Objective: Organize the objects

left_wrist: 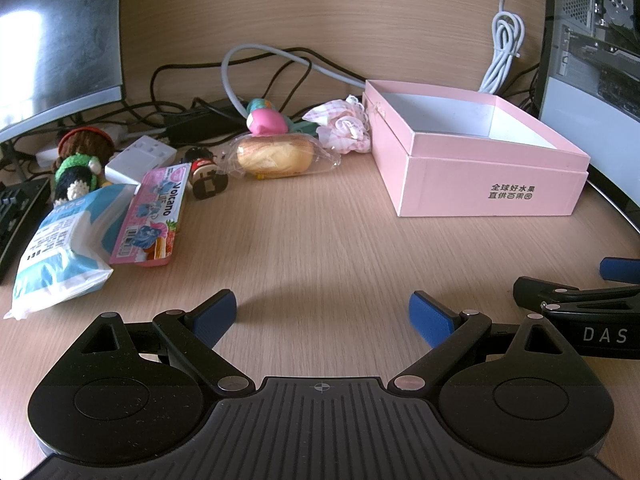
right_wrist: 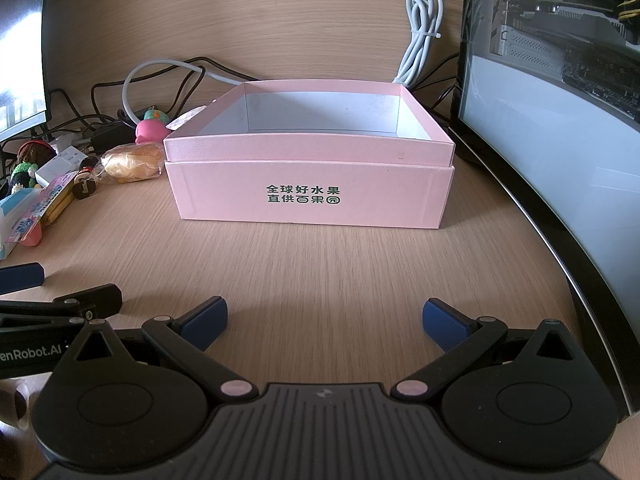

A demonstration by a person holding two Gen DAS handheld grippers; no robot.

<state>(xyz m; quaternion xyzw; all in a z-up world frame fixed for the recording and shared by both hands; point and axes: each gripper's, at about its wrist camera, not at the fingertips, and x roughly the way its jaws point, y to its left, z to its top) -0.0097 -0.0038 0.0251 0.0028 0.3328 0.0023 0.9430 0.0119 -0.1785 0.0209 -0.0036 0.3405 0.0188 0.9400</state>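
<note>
Left gripper and right gripper hover spread and empty over the bench; the pink box stands empty, wrapped bun and snack packets alongside. Sorting looks unstarted; a first pickup comes next.

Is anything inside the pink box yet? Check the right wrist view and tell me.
No: the pink box shows only bare white walls and floor inside, though its near floor is hidden behind the front wall.
</note>
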